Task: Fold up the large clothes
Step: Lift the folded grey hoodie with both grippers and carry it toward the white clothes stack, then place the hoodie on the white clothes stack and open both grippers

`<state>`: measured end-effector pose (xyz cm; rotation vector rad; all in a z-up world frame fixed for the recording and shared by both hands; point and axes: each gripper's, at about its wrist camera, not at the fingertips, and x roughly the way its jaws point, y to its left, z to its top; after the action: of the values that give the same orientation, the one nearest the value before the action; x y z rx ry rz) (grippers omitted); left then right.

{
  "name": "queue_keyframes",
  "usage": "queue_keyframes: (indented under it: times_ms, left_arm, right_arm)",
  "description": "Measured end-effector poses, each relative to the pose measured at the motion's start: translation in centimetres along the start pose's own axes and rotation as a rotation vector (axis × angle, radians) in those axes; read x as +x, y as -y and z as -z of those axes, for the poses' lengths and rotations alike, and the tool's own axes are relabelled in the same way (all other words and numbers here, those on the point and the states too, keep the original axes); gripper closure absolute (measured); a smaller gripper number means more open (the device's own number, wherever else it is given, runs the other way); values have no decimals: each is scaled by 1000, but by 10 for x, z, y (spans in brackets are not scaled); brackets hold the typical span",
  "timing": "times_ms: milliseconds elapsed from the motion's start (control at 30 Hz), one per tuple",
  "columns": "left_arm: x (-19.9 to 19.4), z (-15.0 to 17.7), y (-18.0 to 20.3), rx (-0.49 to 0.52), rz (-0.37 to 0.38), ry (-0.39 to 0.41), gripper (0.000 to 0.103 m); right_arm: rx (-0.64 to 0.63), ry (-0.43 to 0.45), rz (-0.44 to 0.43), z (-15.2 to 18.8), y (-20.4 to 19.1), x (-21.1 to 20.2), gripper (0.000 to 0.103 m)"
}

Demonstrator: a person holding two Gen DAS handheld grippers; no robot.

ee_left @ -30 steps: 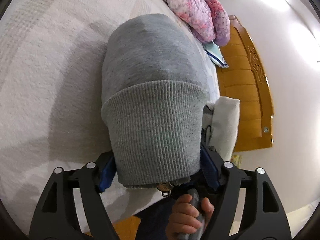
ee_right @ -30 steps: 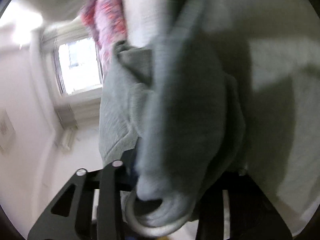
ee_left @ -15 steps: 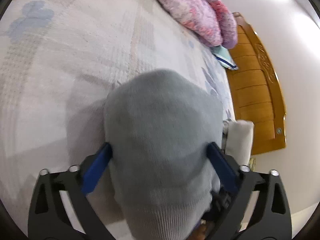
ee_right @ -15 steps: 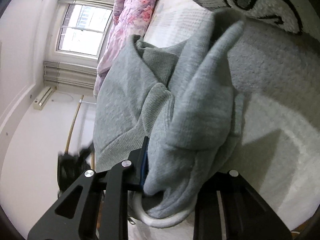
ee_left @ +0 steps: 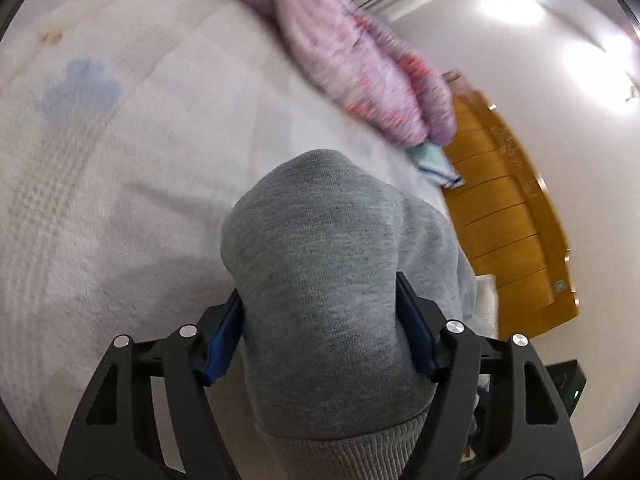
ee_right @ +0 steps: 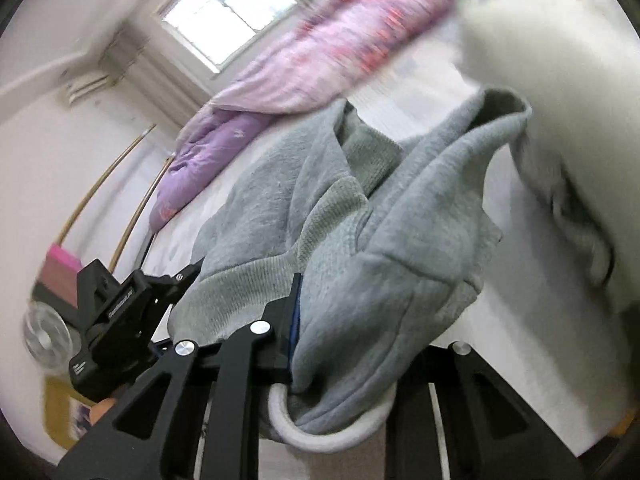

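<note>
A grey sweatshirt (ee_left: 324,280) fills the space between my left gripper's (ee_left: 320,320) blue pads; its ribbed hem lies at the bottom of the left wrist view. The gripper is shut on it over the white bedspread (ee_left: 100,160). In the right wrist view the same grey sweatshirt (ee_right: 400,240) is bunched between my right gripper's (ee_right: 360,340) fingers, which are shut on it. My left gripper (ee_right: 120,312) shows there at the left, holding the ribbed hem.
A pink and purple quilt (ee_left: 360,60) lies at the far side of the bed, also in the right wrist view (ee_right: 320,60). A wooden headboard (ee_left: 508,220) stands at the right. A white garment (ee_right: 560,60) lies near the sweatshirt. A window (ee_right: 228,12) is behind.
Both grippers have swung with the sweatshirt still held. The left view has tilted up toward the quilt and the wall. The right view now shows the window and the left gripper.
</note>
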<state>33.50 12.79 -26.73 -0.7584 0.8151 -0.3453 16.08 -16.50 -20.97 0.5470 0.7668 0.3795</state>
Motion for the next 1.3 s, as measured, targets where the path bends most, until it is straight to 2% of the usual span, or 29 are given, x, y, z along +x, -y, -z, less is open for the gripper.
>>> queue_keyframes:
  times_ms: [67, 100, 200, 300, 367, 467, 567, 633, 700, 767, 800, 867, 933, 1000, 1067, 1200, 1267, 1300]
  left_arm:
    - [-20, -5, 20, 14, 53, 57, 34]
    - [-28, -7, 32, 24, 77, 79, 34]
    - [-46, -13, 77, 53, 162, 120, 34]
    - [-45, -10, 135, 123, 233, 142, 34]
    - [-29, -4, 174, 157, 283, 136, 34]
    - [8, 11, 222, 170, 346, 91, 34]
    - [52, 29, 264, 214, 364, 40, 34]
    - [83, 43, 279, 238, 337, 11, 33]
    - [117, 57, 279, 227, 278, -67, 33]
    - [148, 71, 265, 187, 206, -134, 32]
    - [156, 80, 262, 226, 177, -116, 29]
    - [155, 91, 268, 334, 130, -71, 23]
    - [153, 97, 267, 355, 119, -71, 21]
    - [148, 95, 269, 365, 91, -53, 17]
    - [142, 95, 272, 391, 70, -43, 15]
    - [121, 91, 280, 483, 13, 3, 12]
    - [108, 89, 276, 488, -7, 18, 12]
    - [100, 88, 272, 478, -40, 30, 12]
  right_arm:
    - [-66, 45, -11, -8, -14, -18, 87]
    - [-90, 62, -25, 6, -15, -45, 87]
    - [-136, 141, -84, -19, -28, -90, 87]
    - [-146, 205, -119, -49, -15, -135, 87]
    - [-146, 243, -117, -67, -4, -160, 87]
    - [-134, 301, -84, -89, 35, -209, 87]
    - [-105, 313, -27, -105, 78, -237, 86]
    - [-68, 286, 7, -108, 108, -244, 86]
    - [-24, 223, 64, -109, 137, -234, 86]
    - [24, 115, 153, -103, 170, -212, 85]
    - [73, 49, 177, -96, 188, -198, 85]
    - [160, -35, 156, -85, 219, -177, 80]
    - [224, -41, 115, -79, 235, -173, 76]
    - [224, -54, 108, -80, 239, -175, 71]
    - [210, -79, 150, -86, 237, -178, 53]
    - [93, -113, 265, -100, 221, -194, 51]
    - [10, -141, 342, -99, 207, -195, 51]
    - [-39, -159, 392, -93, 198, -197, 50]
